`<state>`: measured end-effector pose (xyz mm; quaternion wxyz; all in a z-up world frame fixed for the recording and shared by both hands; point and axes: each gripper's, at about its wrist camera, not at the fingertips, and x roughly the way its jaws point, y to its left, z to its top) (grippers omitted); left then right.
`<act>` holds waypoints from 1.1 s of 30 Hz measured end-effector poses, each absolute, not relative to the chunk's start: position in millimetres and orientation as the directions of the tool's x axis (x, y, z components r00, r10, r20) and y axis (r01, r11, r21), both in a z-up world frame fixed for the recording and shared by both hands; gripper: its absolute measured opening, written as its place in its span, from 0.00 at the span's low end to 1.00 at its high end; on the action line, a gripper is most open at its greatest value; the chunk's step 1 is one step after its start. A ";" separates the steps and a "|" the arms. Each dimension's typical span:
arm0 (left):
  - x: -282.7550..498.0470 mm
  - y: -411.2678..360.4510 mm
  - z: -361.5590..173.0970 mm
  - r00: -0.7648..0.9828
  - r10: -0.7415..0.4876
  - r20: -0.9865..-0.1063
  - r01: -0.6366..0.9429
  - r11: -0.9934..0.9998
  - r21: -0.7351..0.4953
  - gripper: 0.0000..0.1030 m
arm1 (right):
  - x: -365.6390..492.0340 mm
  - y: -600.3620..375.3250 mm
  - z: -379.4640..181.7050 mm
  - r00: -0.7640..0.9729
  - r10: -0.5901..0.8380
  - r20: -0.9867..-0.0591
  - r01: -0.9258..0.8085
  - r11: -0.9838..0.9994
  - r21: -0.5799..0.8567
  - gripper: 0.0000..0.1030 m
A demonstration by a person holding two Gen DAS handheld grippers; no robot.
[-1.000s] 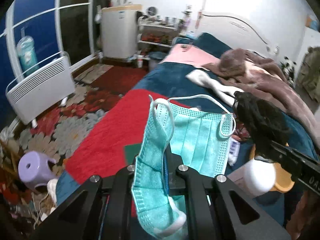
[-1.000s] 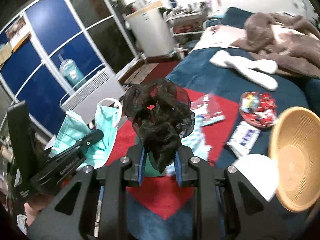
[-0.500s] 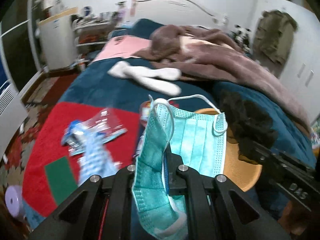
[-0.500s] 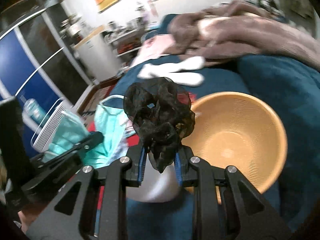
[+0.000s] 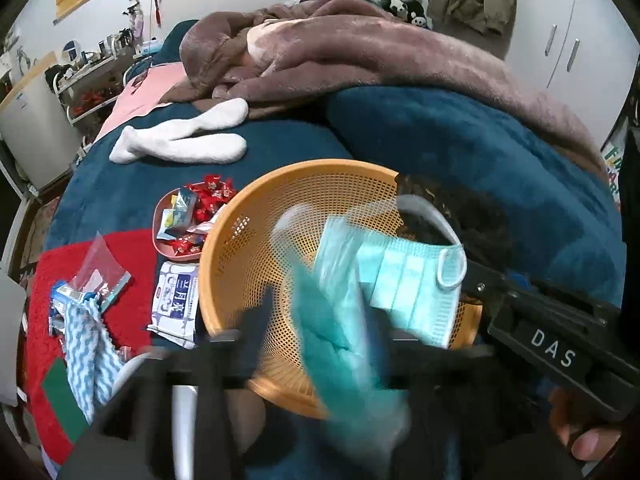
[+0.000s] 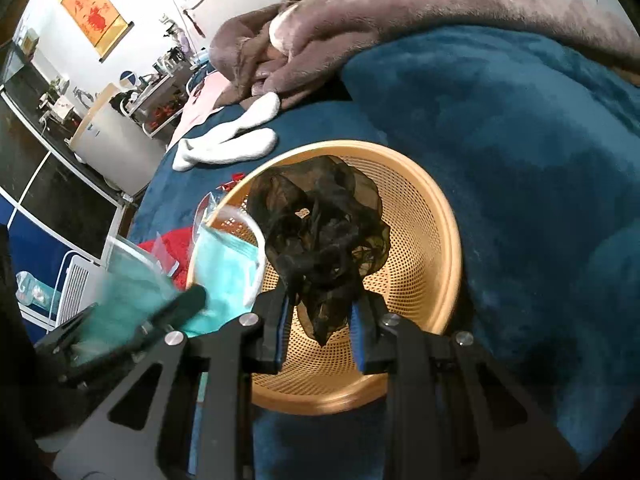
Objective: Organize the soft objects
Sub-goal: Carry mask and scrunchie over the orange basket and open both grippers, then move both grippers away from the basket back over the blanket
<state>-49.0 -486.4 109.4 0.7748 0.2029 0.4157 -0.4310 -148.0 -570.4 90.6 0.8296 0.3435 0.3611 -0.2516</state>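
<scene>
Over the one orange basket (image 5: 240, 248) on the bed, the left gripper (image 5: 320, 332) is opening, its jaws parting from two teal masks (image 5: 408, 284) dropping into it, while the right gripper (image 6: 322, 316) pinches one black mesh scrunchie (image 6: 320, 232) above it.

We see from left wrist camera, angled steeply down, close above orange basket (image 5: 236, 264) on bed. Right wrist view likewise, nearer, basket (image 6: 444, 248) filling centre. Both share basket, white socks (image 5: 180, 144), brown blanket (image 6: 400, 12).
</scene>
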 end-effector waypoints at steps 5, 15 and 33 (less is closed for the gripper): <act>-37.4 -479.3 107.9 0.286 -0.481 -0.829 0.812 0.581 -0.057 1.00 | -154.4 -585.3 80.5 0.599 -0.116 -0.792 0.678 0.601 0.424 0.26; -14.7 -435.8 122.9 0.361 -0.489 -0.794 0.752 0.656 -0.062 1.00 | -155.1 -576.9 82.9 0.602 -0.199 -0.774 0.688 0.621 0.376 1.00; 65.5 -250.2 116.8 0.485 -0.437 -0.758 0.566 0.817 -0.109 1.00 | -69.5 -448.6 122.8 0.638 -0.199 -0.744 0.535 0.809 0.242 1.00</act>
